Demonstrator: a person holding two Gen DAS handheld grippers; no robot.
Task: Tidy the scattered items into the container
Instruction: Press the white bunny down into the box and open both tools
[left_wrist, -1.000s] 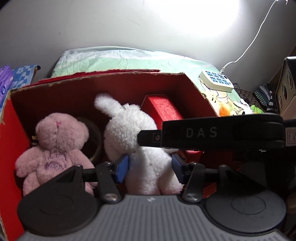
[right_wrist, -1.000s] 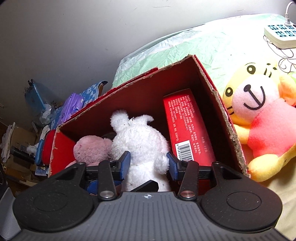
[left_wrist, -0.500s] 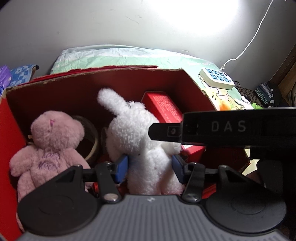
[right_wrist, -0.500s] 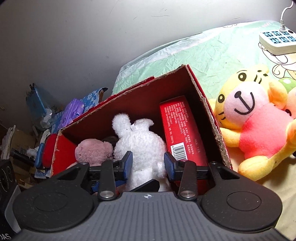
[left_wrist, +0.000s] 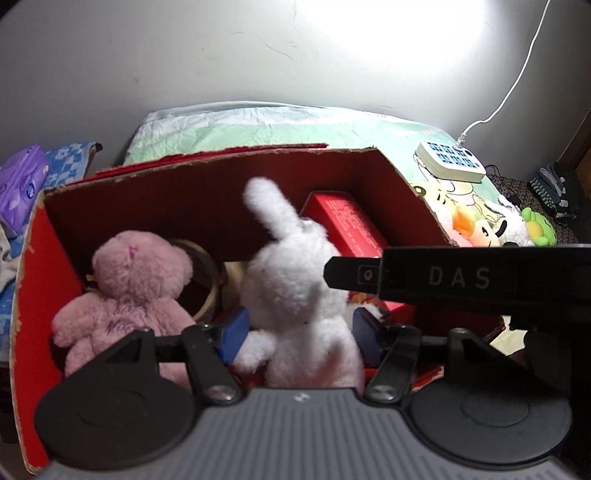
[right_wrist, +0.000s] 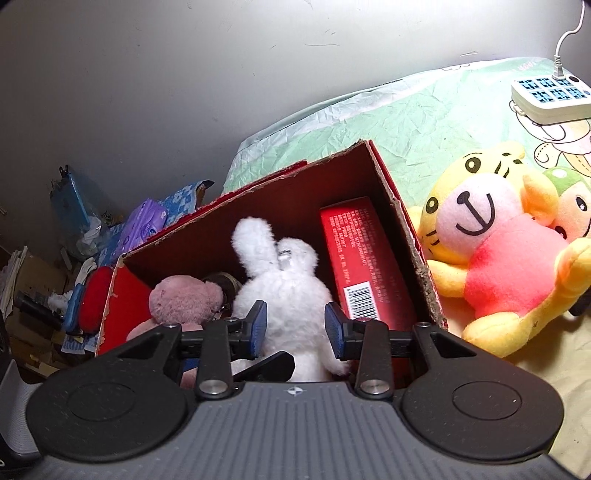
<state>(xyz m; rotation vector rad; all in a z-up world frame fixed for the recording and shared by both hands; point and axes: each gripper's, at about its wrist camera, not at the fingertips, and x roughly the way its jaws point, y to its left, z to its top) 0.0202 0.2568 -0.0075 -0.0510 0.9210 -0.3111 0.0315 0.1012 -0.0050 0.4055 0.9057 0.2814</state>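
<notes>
Two grippers hover over the red cardboard box (right_wrist: 402, 206): the left gripper (left_wrist: 299, 334) and right gripper (right_wrist: 293, 325) both stand open, jaws flanking but not clamping the white plush rabbit (right_wrist: 284, 295) at frame centre. One yellow tiger toy (right_wrist: 495, 251) lies outside at right of the frame, likely next, nearer the right gripper.

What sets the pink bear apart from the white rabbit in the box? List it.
The pink bear has short round ears; the white rabbit has a long upright ear. The bear sits at the box's left end, the rabbit mid-box. Both are plush, upright and inside.
</notes>
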